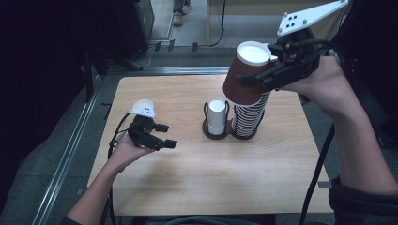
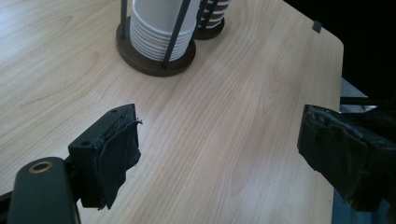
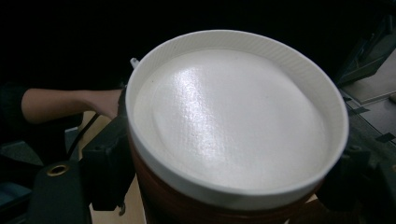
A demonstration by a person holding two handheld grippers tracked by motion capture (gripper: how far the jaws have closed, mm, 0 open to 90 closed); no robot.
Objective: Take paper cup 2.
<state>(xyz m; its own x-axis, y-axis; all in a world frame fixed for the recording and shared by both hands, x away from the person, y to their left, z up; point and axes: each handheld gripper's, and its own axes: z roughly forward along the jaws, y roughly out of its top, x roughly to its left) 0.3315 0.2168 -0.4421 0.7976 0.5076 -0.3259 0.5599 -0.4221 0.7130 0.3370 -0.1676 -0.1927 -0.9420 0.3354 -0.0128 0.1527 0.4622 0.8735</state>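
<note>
My right gripper [image 1: 257,65] is shut on a brown paper cup [image 1: 244,86], held upside down and tilted, white base up, just above a tall stack of brown striped cups [image 1: 248,119] in a dark wire holder [image 1: 206,129]. In the right gripper view the cup's white base [image 3: 233,121] lies between the two jaws, which press on its brown wall [image 3: 173,205]. A stack of white cups [image 1: 217,117] stands in the holder's left ring. My left gripper [image 1: 167,136] hovers open and empty over the table's left part, pointing at the holder [image 2: 140,60]; bare wood shows between its pads [image 2: 112,149].
The wooden table [image 1: 197,178] has rounded corners. Dark floor and a metal rail [image 1: 65,159] run along its left side. A dark cabinet [image 1: 136,28] and a person's shoes [image 1: 180,11] are beyond the far edge. A cable [image 1: 319,168] hangs from the right gripper.
</note>
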